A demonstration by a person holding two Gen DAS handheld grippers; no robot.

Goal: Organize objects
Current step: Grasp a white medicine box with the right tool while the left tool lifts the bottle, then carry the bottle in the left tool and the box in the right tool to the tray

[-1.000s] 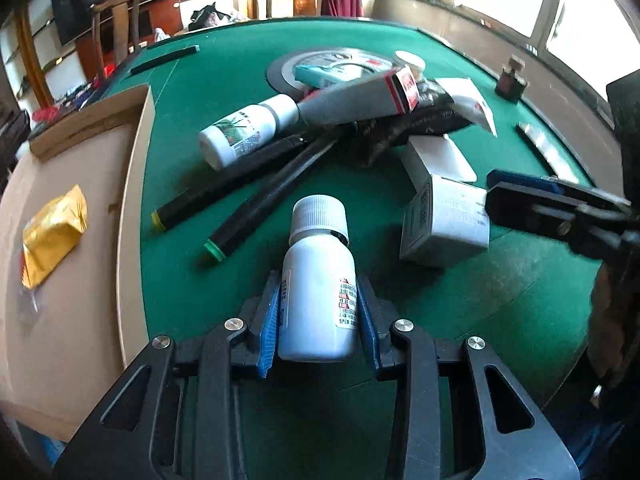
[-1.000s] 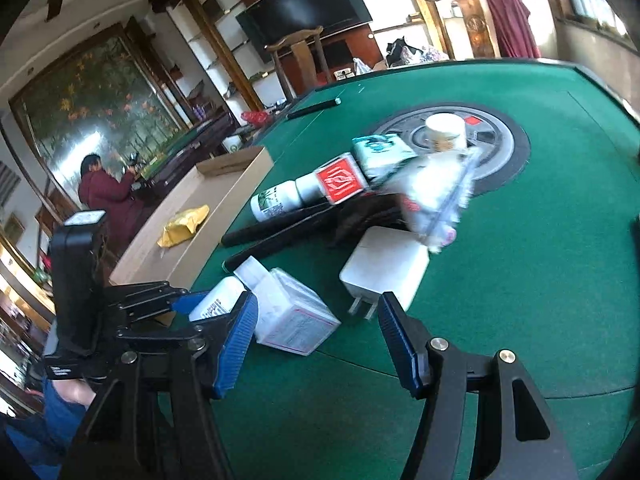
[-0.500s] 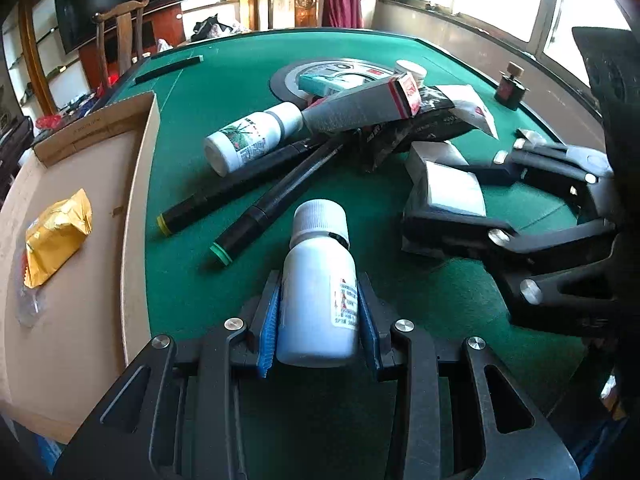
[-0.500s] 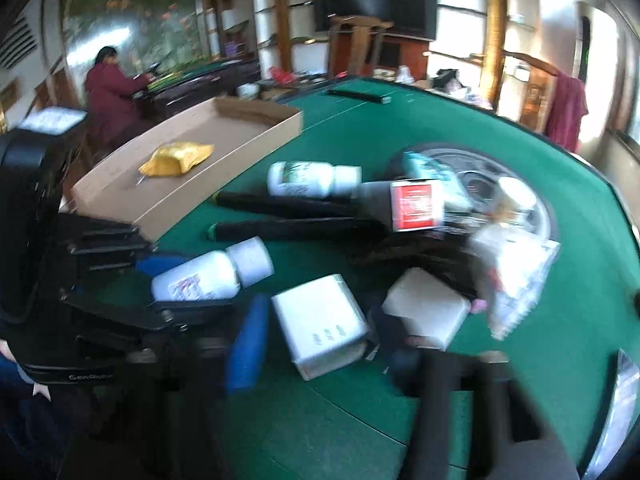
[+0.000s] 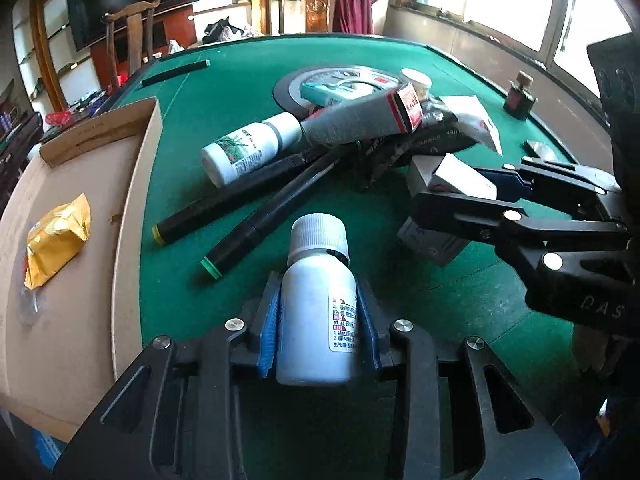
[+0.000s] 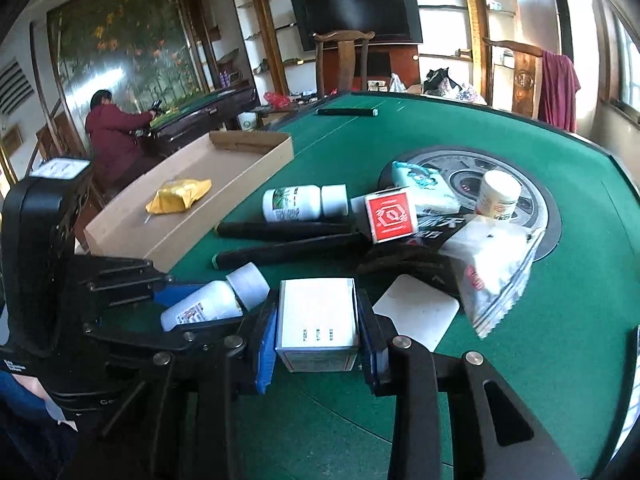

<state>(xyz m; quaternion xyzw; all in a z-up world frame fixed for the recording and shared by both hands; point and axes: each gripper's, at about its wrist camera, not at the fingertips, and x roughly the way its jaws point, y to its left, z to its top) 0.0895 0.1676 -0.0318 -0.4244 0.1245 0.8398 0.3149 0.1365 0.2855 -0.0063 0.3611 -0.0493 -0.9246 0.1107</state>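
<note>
The right gripper (image 6: 318, 330) has clamped onto the white box (image 6: 318, 320); the left gripper (image 5: 318, 320) grips the white bottle (image 5: 318, 312) above green felt table (image 5: 240, 80), wooden chairs beyond.

A mahjong parlour or game room is suggested by green felt tables (image 6: 440, 128), carved wooden chairs (image 6: 344, 60), a wall television (image 6: 356, 8) and display shelves (image 6: 444, 20).

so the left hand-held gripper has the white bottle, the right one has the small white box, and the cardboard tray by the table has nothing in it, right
Not quite: the cardboard tray is not empty, since a yellow packet lies in it, as the right wrist view shows. The rest stands: the left hand-held gripper holds the white bottle, and the right hand-held gripper holds the small white box.
</note>
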